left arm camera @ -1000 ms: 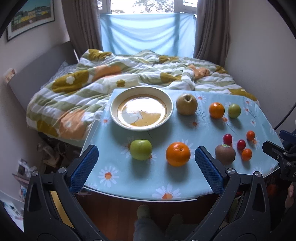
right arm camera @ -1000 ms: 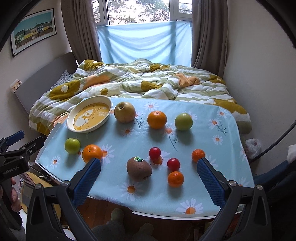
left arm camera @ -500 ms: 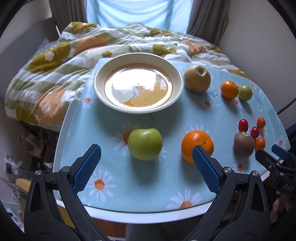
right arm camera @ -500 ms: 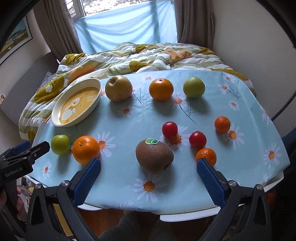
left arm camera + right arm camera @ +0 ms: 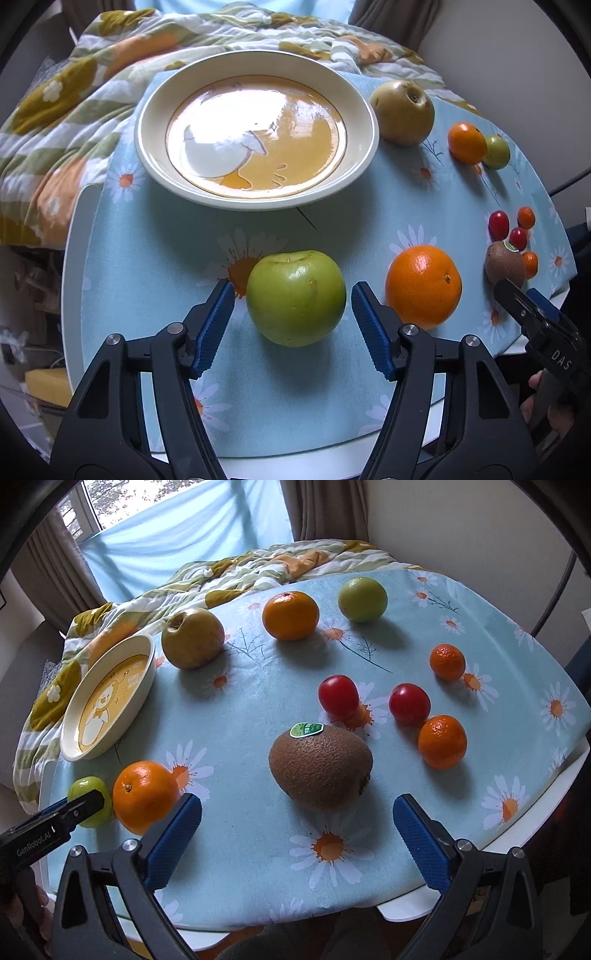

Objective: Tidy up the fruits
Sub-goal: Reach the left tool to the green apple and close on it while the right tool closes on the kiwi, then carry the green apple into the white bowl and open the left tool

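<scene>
My left gripper is open, its blue pads either side of a green apple on the table, with small gaps showing. A cream and yellow duck plate lies empty behind it. An orange sits to the apple's right. My right gripper is open just in front of a brown kiwi with a green sticker. The same plate, orange and apple show at the left of the right wrist view.
On the blue daisy tablecloth lie a yellow pear, an orange, a small green apple, two red cherry tomatoes, and two small tangerines. A bed with a flowered quilt lies beyond the table.
Both grippers have moved forward and down toward the table. The left jaws have narrowed around the green apple. The right gripper has come closer to the kiwi.
</scene>
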The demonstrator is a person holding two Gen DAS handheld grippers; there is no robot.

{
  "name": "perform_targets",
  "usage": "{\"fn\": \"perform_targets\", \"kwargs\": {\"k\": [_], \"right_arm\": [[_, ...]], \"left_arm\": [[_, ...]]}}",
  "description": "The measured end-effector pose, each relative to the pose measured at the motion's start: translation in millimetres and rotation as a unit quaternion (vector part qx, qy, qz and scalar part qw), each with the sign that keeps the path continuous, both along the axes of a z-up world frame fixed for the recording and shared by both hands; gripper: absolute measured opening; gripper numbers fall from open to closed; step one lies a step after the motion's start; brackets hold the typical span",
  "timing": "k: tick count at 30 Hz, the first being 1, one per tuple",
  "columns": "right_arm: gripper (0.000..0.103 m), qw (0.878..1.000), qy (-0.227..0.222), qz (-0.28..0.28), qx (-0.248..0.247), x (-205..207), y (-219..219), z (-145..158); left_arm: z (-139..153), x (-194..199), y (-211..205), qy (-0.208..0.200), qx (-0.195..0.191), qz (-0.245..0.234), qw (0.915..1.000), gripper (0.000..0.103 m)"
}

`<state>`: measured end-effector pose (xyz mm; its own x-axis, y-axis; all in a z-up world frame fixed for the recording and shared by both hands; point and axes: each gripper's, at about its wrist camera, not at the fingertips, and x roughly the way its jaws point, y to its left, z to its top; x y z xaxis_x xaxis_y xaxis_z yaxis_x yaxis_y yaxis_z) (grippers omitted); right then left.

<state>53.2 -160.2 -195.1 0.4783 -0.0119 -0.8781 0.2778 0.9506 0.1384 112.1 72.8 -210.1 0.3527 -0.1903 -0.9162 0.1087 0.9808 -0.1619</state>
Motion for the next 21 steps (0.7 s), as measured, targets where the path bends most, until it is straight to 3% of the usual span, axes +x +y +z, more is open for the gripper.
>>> {"fn": "perform_targets", "kwargs": {"k": [2,10,21], "right_arm": [[0.103,1.0,0.003,-0.011,0.002,3.3,-0.2,-2.9],[0.103,0.999,0.008,-0.039,-0.019,16.0,-3.3,-10.3],[0.063,0.999,0.01,-0.036,-0.028,26.4,-7.8,-21.8]], "left_arm": [[-3.8,0.8,-0.2,0.008,-0.005,-0.006,0.9999,0.06],[-5.3,1.8,-1.2,0.005,-0.006,-0.019,0.9998,0.06],[-4.2,-0.7,-2.2,-0.005,0.004,-0.028,0.9996,0.06]]}}
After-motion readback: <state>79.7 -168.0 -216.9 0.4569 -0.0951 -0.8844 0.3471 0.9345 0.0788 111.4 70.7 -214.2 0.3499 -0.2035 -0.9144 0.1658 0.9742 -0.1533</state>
